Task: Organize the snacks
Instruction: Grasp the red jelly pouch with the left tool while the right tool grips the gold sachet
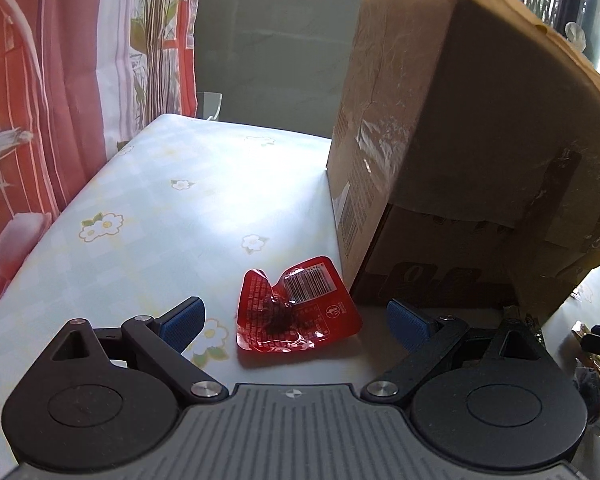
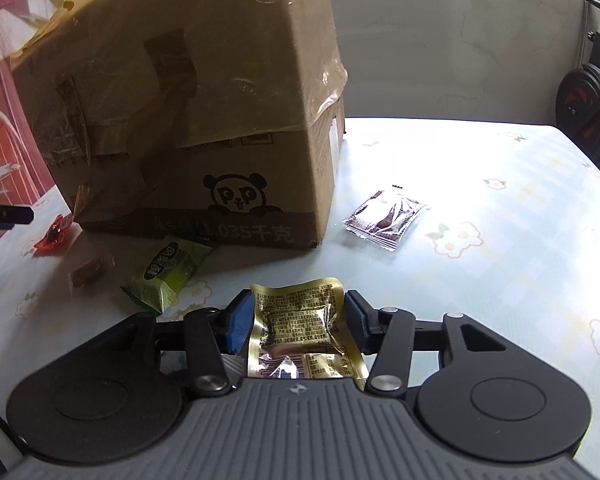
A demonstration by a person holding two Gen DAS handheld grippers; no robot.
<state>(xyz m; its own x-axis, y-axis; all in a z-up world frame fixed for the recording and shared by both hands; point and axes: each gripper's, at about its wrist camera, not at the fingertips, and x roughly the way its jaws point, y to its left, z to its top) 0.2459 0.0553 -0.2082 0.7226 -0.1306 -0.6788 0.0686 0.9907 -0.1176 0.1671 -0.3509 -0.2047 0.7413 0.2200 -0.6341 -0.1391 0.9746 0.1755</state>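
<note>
A red snack packet (image 1: 300, 320) with a barcode lies flat on the flowered tablecloth (image 1: 140, 200), close to the left corner of a tall cardboard box (image 1: 460, 140). My left gripper (image 1: 294, 311) hovers low over it, open wide, one blue pad on each side of the packet and neither touching it. In the right wrist view my right gripper (image 2: 298, 314) is shut on a crumpled gold snack packet (image 2: 300, 328), whose edges buckle against both blue pads. The same red packet (image 2: 56, 232) shows at the far left beside the box (image 2: 204, 120).
A green packet (image 2: 172, 272) and a small brown sweet (image 2: 88, 276) lie in front of the box. A clear packet with brown contents (image 2: 386, 220) lies to the box's right. Red curtains (image 1: 60, 100) hang beyond the table's left edge. An exercise machine (image 2: 584, 100) stands at the far right.
</note>
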